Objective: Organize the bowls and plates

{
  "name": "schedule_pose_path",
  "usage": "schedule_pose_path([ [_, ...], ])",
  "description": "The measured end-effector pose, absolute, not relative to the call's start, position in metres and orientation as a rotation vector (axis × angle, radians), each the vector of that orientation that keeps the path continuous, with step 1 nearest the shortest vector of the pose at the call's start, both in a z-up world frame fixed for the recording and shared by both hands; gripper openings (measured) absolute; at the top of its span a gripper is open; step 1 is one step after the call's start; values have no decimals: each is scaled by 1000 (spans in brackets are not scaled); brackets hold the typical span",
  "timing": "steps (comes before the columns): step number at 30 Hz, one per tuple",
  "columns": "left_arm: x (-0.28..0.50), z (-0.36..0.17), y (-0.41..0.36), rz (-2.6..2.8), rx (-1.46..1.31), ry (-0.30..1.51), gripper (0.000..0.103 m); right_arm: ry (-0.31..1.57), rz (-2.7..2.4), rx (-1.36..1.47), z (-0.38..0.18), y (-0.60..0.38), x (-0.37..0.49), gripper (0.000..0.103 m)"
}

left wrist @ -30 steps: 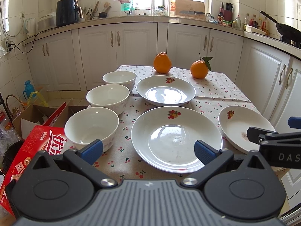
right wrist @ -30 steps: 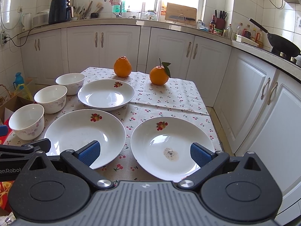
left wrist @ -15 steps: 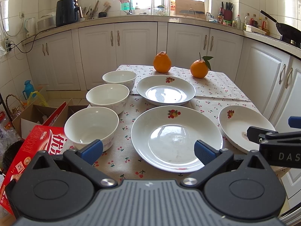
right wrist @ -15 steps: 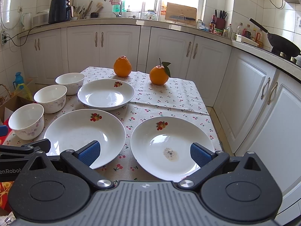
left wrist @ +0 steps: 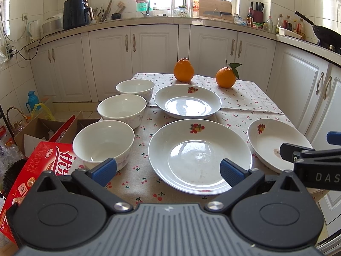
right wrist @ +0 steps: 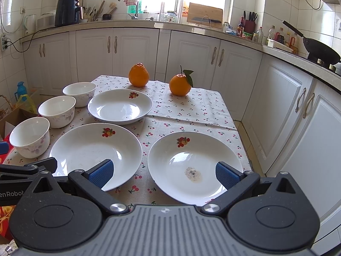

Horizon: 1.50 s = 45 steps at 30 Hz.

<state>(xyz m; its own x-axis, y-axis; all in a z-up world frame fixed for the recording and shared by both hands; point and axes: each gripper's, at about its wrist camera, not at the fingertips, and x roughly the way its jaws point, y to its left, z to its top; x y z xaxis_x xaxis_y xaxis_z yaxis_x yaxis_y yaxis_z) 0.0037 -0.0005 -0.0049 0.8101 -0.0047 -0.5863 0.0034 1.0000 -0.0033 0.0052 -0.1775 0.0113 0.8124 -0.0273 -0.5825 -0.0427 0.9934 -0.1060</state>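
Three white plates with fruit prints lie on the cherry-print tablecloth: a near middle plate (left wrist: 199, 155) (right wrist: 93, 151), a far plate (left wrist: 187, 101) (right wrist: 120, 106) and a right plate (left wrist: 275, 143) (right wrist: 195, 166) with a grey smudge. Three white bowls stand in a row on the left: near (left wrist: 103, 143) (right wrist: 29, 136), middle (left wrist: 122, 111) (right wrist: 57, 111), far (left wrist: 135, 88) (right wrist: 79, 92). My left gripper (left wrist: 168, 171) is open and empty at the table's near edge, before the middle plate. My right gripper (right wrist: 163, 172) is open and empty before the right plate.
Two oranges (left wrist: 183, 70) (left wrist: 225, 77) sit at the table's far end. A red box (left wrist: 40, 166) and cardboard boxes (left wrist: 38, 128) stand on the floor left of the table. White cabinets (right wrist: 287, 111) run close along the right and the back.
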Motion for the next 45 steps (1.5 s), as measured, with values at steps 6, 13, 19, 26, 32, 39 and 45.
schedule_pose_path([
  [6,4,-6,0,-7,2,628,102,623,9,-117,11,-177,5,103],
  [13,8,-5,-2,-26,21,627,102,638,27,-117,8,-180,9,103],
  [19,12,-3,-3,-65,24,605,102,649,53,-107,8,-187,15,103],
  [26,20,0,-4,-107,40,605,102,642,81,-113,9,-202,20,103],
  [32,31,5,-6,-120,62,609,102,637,105,-124,8,-226,23,103],
  [39,45,1,-6,-146,43,629,102,654,110,-136,-5,-254,25,103],
  [45,57,-1,-11,-173,71,634,102,722,140,-112,-27,-271,24,103],
])
